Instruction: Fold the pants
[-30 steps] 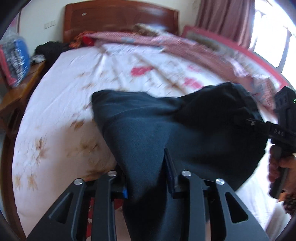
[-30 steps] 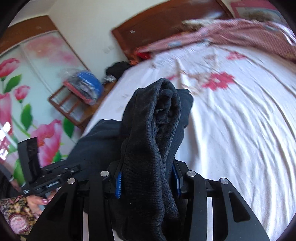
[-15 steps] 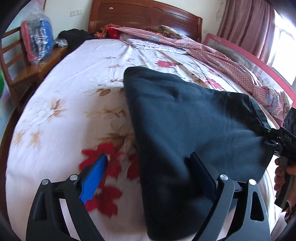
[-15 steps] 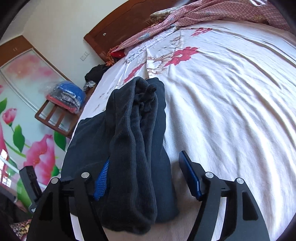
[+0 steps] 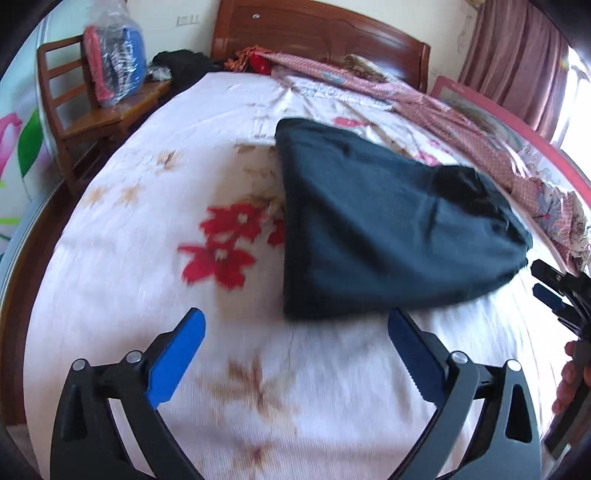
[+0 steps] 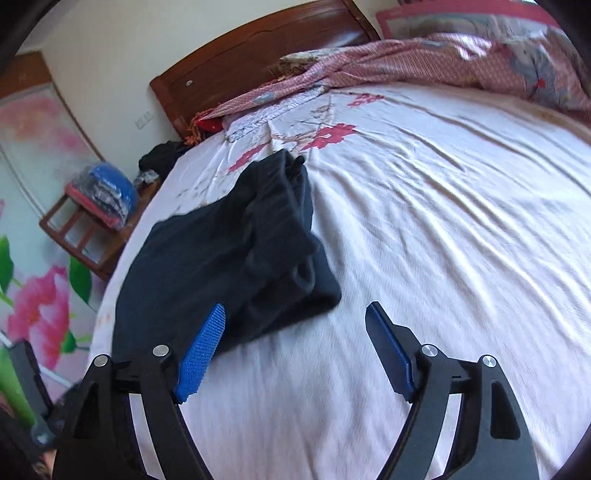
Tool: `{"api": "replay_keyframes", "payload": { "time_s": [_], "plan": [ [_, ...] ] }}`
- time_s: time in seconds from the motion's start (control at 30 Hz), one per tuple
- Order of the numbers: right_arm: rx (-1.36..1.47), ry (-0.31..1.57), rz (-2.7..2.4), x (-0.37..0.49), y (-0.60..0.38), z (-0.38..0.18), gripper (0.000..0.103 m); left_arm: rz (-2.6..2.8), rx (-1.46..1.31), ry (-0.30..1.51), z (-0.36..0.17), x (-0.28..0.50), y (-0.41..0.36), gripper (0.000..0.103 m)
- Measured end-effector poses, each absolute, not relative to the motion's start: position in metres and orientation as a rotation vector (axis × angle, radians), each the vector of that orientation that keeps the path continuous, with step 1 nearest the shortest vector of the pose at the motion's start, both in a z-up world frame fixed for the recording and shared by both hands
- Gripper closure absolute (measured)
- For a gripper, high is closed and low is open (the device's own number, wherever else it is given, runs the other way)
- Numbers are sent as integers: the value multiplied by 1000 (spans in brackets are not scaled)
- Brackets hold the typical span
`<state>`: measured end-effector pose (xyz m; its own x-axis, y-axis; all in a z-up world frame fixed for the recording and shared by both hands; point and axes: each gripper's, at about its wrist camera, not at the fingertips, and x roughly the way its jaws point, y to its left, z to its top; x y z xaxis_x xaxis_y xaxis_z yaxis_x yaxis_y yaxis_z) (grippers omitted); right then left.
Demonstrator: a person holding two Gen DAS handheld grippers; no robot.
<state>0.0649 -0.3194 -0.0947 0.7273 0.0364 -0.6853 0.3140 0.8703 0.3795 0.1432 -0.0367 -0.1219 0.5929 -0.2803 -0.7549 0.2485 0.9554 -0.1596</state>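
L gripper [image 5: 295,328]: blue-padded fingers [image 5: 177,356] spread wide, nothing btwn them, held over the bed sheet [image 5: 129,258] just short of the near edge of the pants [image 5: 369,225]. R gripper [image 6: 295,325]: fingers [image 6: 201,356] also spread wide and empty; its L finger sits in front of the near edge of the pants [image 6: 221,258], can't tell if touching. R gripper also shows at the R edge of the L view [image 5: 561,295], w/ part of a hand [image 5: 567,384] below it.

Dark pants lie folded in a thick bundle on the white floral sheet, bulkier bunched end toward the R gripper's side. Beyond: pink checked blanket [image 5: 424,99] along the far side, wooden headboard [image 5: 317,33], wooden chair [image 5: 85,114] beside the bed w/ a plastic-wrapped bundle [image 5: 114,59] on it, pink curtain [image 5: 517,62]
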Motion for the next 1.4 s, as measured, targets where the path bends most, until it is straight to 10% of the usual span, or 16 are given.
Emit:
{"api": "replay_keyframes", "payload": {
  "time_s": [1.4],
  "plan": [
    [182, 656, -211, -25, -202, -56, 12, -183, 40, 701, -66, 22, -13, 2]
  ]
}}
